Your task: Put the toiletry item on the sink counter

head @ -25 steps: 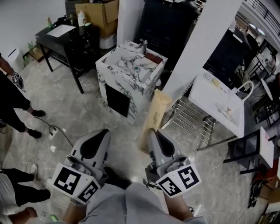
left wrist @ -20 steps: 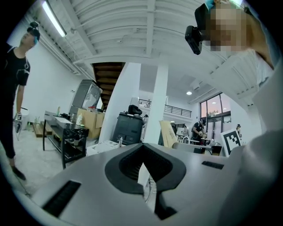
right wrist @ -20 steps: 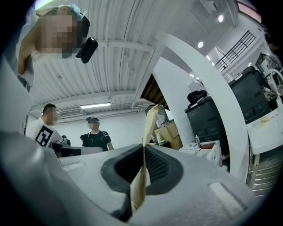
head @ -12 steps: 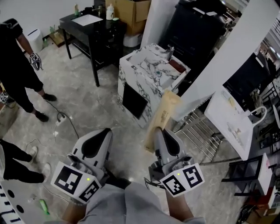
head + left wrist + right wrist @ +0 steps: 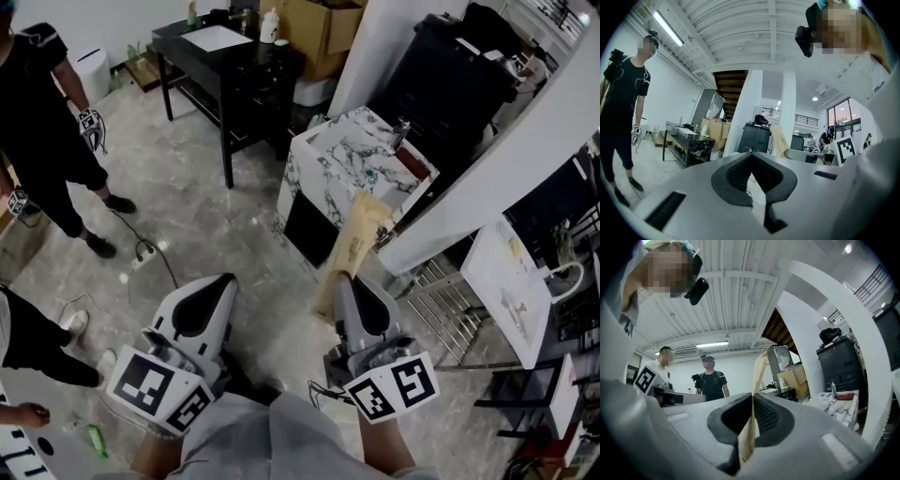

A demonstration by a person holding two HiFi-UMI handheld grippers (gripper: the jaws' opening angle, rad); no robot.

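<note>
My right gripper (image 5: 345, 279) is shut on a flat tan paper pouch (image 5: 352, 242), which stands up from the jaws and tilts toward the marble sink counter (image 5: 330, 161). In the right gripper view the pouch (image 5: 757, 376) runs edge-on through the closed pads, with the counter (image 5: 838, 405) far off to the right. A faucet (image 5: 401, 131) stands at the counter's back. My left gripper (image 5: 221, 281) hangs beside the right one at waist height; its jaws meet at the tip (image 5: 751, 157) with nothing between them. Both grippers are well short of the counter.
A black table (image 5: 234, 58) with a bottle and paper stands left of the counter, with a cardboard box (image 5: 323, 23) behind it. A person in black (image 5: 47, 141) stands at the left. A cable and power strip (image 5: 145, 253) lie on the floor. A white pillar (image 5: 487, 178) and wire rack (image 5: 448, 302) are at the right.
The view has swung left: the counter and table have slid rightward in the picture, and the person in black has come into view. Both grippers keep their place; the pouch stays held.
</note>
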